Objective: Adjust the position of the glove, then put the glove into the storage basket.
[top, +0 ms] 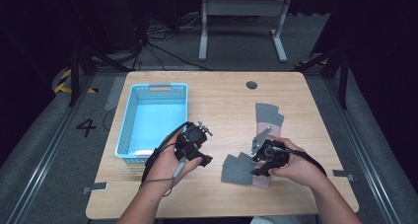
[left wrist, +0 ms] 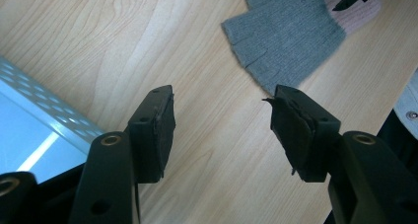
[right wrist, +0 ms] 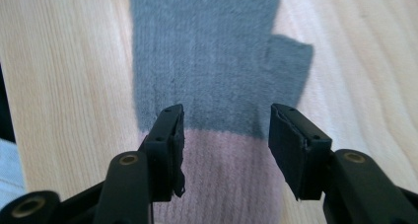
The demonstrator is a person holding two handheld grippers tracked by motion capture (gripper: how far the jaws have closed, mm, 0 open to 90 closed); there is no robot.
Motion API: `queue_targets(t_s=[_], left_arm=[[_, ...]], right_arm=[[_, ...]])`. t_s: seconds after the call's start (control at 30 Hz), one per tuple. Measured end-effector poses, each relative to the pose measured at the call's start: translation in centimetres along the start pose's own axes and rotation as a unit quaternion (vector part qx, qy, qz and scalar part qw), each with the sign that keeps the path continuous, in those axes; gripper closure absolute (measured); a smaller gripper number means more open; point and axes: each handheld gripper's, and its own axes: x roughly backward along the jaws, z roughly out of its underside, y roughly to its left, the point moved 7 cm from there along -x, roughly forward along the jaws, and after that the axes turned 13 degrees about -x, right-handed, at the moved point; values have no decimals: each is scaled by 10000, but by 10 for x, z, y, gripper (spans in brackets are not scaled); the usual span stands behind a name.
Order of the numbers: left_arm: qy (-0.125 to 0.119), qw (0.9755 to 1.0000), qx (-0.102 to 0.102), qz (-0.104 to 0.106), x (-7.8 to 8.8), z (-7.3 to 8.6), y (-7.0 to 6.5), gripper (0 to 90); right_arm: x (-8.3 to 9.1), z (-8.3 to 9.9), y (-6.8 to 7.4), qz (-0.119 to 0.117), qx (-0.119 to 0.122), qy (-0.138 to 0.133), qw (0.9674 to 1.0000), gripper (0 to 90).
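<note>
A wooden table (top: 222,100) is seen from the high view, bearing a blue basket (top: 153,120) at its left and two gloves at its right. The near glove (top: 241,169) lies flat close to the near edge, directly under the right gripper (top: 263,165), which is held in the right hand (top: 296,167). In the right gripper view the glove (right wrist: 207,61) is seen lying lengthwise away from the claw, its pink cuff nearest and its grey body beyond. The jaws of the right gripper (right wrist: 224,135) are spread wide above the boundary of cuff and body; nothing is pinched between them, and whether the tips touch the cloth cannot be told. The left gripper (top: 197,145), held in the left hand (top: 170,165), is placed between the basket and the near glove; in the left gripper view its jaws (left wrist: 222,130) are likewise spread, with bare wood between them and the glove (left wrist: 286,31) lying beyond. The near glove is knitted, grey, with short cut-off fingers and a pale pink cuff. A second glove (top: 268,115), of the same colours, lies farther away on the right.
</note>
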Motion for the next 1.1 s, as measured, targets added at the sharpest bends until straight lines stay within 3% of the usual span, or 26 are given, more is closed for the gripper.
queue_targets(t_s=[0.13,0.37,0.47,0.6,0.7,0.8,0.9,1.1], left_arm=[[-30,10000,22,2,0,-1,0,430],[-54,10000,-20,16,1,-3,-1,430],[-50,10000,-6,32,0,-3,0,432],[-58,10000,-12,39,0,-4,-1,432],[-42,10000,-21,39,0,-4,-1,432],[-112,9999,-5,25,2,-5,0,434],[-130,9999,21,-30,3,-4,1,438],[-111,9999,14,-36,3,-4,1,437]], right_arm=[[7,-1,-2,96,-187,-183,9996,490],[28,-2,-7,235,-770,-729,9941,543],[33,-2,-9,277,-899,-860,9918,554],[39,0,-12,306,-1267,-1045,9860,554],[45,1,-17,371,-1513,-1252,9798,561],[50,1,-19,396,-1638,-1388,9759,565],[53,3,-21,414,-1693,-1439,9741,566],[56,5,-22,453,-1689,-1497,9731,563]])
